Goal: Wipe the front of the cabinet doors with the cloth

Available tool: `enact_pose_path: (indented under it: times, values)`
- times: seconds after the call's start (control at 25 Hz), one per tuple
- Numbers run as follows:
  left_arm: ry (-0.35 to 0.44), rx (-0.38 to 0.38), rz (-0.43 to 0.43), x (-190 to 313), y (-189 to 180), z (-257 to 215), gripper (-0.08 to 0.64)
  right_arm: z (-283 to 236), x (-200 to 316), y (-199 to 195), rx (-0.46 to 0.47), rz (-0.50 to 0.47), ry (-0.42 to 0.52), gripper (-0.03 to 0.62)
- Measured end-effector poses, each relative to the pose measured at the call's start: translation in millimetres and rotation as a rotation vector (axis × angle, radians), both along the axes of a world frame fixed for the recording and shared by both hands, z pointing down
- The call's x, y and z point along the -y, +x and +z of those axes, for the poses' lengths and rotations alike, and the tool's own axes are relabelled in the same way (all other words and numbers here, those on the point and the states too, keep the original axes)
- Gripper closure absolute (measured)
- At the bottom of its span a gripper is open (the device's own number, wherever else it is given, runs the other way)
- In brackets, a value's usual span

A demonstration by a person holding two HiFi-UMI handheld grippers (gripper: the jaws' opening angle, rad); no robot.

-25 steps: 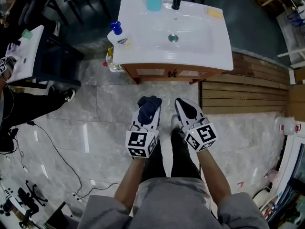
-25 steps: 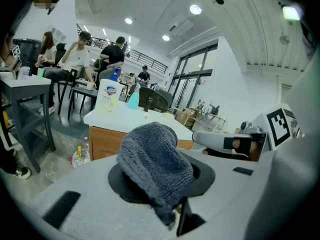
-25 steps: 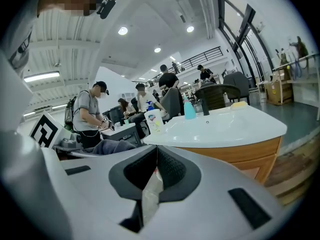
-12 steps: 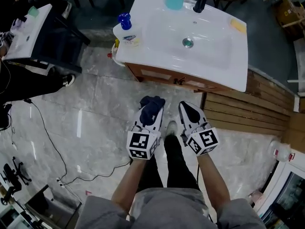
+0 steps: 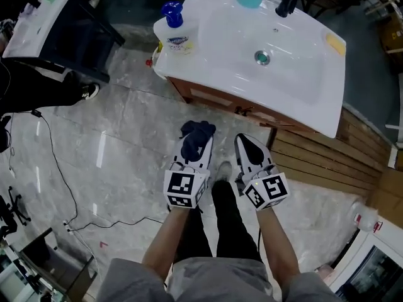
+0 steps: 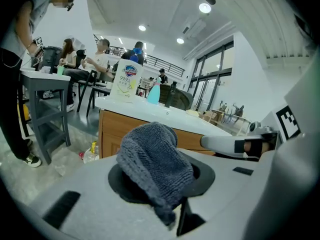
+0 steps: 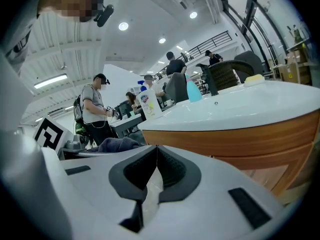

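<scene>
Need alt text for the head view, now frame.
Looking steeply down, a person holds two white grippers over a grey marble floor: the left gripper clamps a bunched dark blue cloth, the right gripper is shut and empty. Ahead stands a white basin on a wooden cabinet, not yet touched by the cloth.

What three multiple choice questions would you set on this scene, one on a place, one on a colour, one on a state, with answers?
1. Where does the soap bottle stand?
A. on the basin top's left corner
B. on the floor
C. on the wooden slats

2. What colour is the cloth?
A. yellow
B. dark blue-grey
C. white

3. How do the right gripper's jaws stand?
A. wide apart
B. shut on the cloth
C. shut, nothing between them

Answers: 1 A, the head view shows it at the white top's left corner. 2 B, plain in the left gripper view. 3 C, the tips meet in the right gripper view.
</scene>
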State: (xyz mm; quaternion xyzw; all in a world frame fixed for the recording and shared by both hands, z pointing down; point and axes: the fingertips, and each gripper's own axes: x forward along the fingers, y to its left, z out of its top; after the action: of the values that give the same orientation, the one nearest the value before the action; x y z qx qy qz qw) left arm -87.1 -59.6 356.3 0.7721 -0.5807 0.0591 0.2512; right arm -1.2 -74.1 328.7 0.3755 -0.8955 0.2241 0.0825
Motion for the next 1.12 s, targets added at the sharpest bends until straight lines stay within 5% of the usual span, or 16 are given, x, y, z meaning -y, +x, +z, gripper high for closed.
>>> enact_pose_path:
  times: [1.12]
  values:
    - [0.168, 0.248, -0.146, 92.0, -84.7, 106.4, 0.456, 124.1, -5.5, -15.1, -0.013, -0.023, -0.118, 0.581]
